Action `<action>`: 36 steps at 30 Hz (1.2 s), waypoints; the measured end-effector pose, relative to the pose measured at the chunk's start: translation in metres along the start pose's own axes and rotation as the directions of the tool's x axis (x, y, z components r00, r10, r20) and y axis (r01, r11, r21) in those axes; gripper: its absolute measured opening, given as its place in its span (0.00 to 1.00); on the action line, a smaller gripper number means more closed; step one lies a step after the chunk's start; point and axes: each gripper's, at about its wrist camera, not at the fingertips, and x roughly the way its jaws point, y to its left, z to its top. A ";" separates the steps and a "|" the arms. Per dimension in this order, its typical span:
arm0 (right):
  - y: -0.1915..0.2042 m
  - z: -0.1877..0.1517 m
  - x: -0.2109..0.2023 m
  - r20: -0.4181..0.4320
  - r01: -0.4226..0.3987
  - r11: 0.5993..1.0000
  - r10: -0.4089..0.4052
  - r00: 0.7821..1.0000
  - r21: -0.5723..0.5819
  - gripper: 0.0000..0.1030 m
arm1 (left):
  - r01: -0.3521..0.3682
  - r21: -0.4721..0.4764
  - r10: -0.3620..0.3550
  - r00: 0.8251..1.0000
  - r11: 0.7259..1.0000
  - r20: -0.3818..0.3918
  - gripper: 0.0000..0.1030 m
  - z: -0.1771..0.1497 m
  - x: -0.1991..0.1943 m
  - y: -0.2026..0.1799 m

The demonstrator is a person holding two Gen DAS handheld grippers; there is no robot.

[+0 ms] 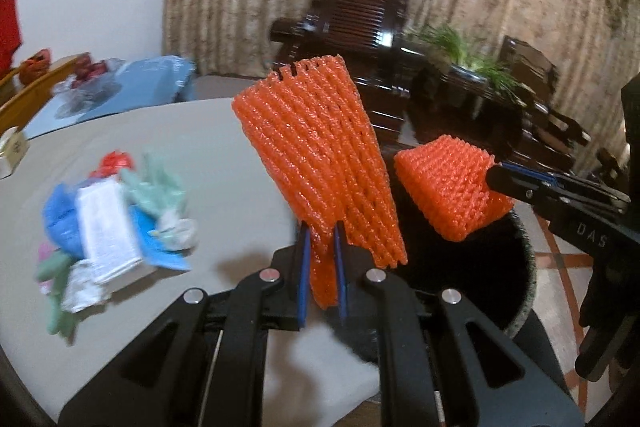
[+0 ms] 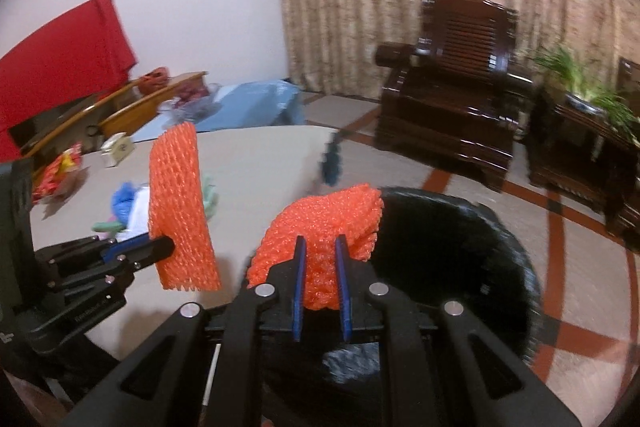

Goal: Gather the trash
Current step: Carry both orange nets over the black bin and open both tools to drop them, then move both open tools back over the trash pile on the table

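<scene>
A pile of trash (image 1: 116, 223) lies on the grey worktop (image 1: 224, 163), far to the left of the black bin (image 1: 520, 267). It has blue, green and white wrappers in it, and it looks blurry. Behind the pile, further from the bin, a small box (image 2: 118, 149) and a red snack bag (image 2: 60, 171) sit near the worktop edge.

Closer to the bin, the left claw (image 1: 322, 259) is squeezed tight on the bottom of a tall orange foam net (image 1: 316, 163). This net stands up above the worktop edge, just left of the bin.

Next comes the right claw (image 2: 320, 279). It is squeezed tight on a short orange foam net (image 2: 328, 223). This net hangs over the left rim of the bin. The two nets are near each other but do not touch.

Past the bin, on the tiled floor (image 2: 580, 327), stands a dark wooden chair (image 2: 460, 99) with a green plant (image 2: 592, 87) to its right
</scene>
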 end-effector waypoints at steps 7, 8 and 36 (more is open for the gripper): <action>-0.039 -0.017 0.000 -0.030 0.088 0.994 -0.087 0.996 0.060 0.13 | 0.099 0.064 -0.095 0.993 0.993 -0.063 0.10 -0.001 0.041 -0.038; -0.042 -0.018 0.000 -0.035 0.098 0.993 -0.096 0.995 0.064 0.14 | 0.111 0.066 -0.106 0.992 0.992 -0.072 0.11 -0.001 0.047 -0.040; 0.048 0.009 0.030 0.051 -0.066 0.998 0.066 0.996 0.006 0.92 | -0.265 -0.104 0.274 0.958 0.959 0.082 0.85 -0.009 -0.045 0.076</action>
